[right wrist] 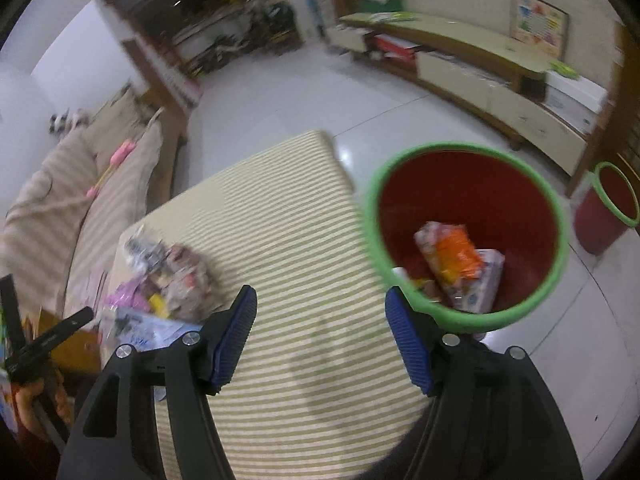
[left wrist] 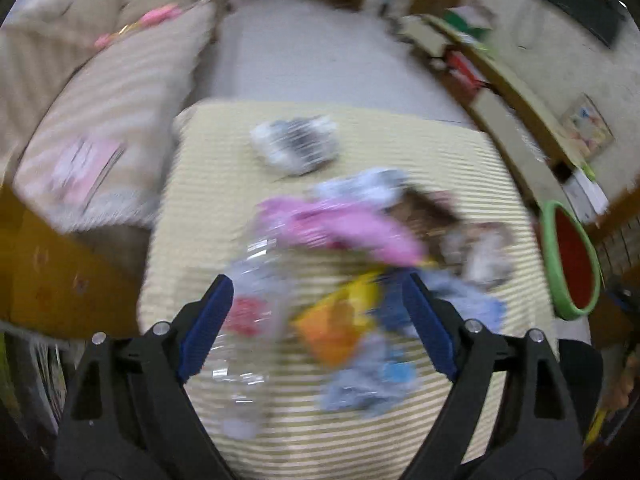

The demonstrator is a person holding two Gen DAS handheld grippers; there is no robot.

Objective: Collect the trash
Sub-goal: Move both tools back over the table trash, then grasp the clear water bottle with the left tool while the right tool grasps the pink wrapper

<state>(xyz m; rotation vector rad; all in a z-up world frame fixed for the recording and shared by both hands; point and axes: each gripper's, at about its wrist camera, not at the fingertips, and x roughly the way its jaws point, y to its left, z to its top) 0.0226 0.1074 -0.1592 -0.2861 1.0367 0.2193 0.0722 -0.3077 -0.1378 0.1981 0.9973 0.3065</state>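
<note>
A striped woven cloth (right wrist: pixel 304 240) is covering the surface; the floor (right wrist: pixel 304 80) is gleaming glossy; crinkly clear plastic (left wrist: pixel 256 264) is glinting; the bin (right wrist: pixel 556 216) is looking smooth plastic.

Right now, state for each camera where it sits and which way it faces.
Left wrist: on the left gripper, angled down at blurred trash pile on the striped table; own open fingers show.
Right wrist: on the right gripper, angled down over table edge toward the red bin holding wrappers; own open fingers and person's hand show.
Shared: table, pile, bin.
</note>
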